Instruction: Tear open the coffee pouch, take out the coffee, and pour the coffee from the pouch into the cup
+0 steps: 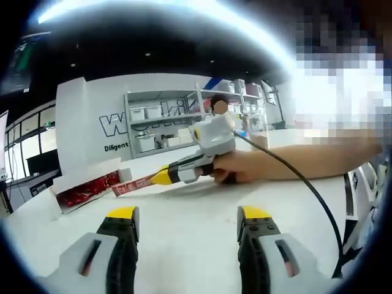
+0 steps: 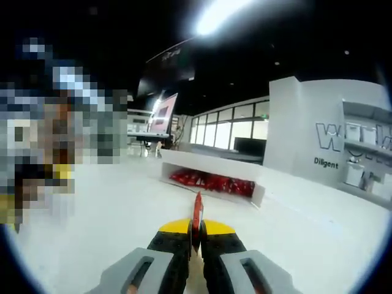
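White table (image 1: 184, 226) bare and open this side of the white box (image 2: 211, 174) of red packets; the box blocks the far side, right gripper (image 1: 160, 177) with cable (image 1: 306, 184) crossing just before it.

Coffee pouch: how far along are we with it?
Done: the right hand-held gripper is shut on one red coffee pouch, taken clear of the white box of pouches. In hand: holding it over the table. Left: the left hand-held gripper is open; tearing and pouring remain. No tear visible.
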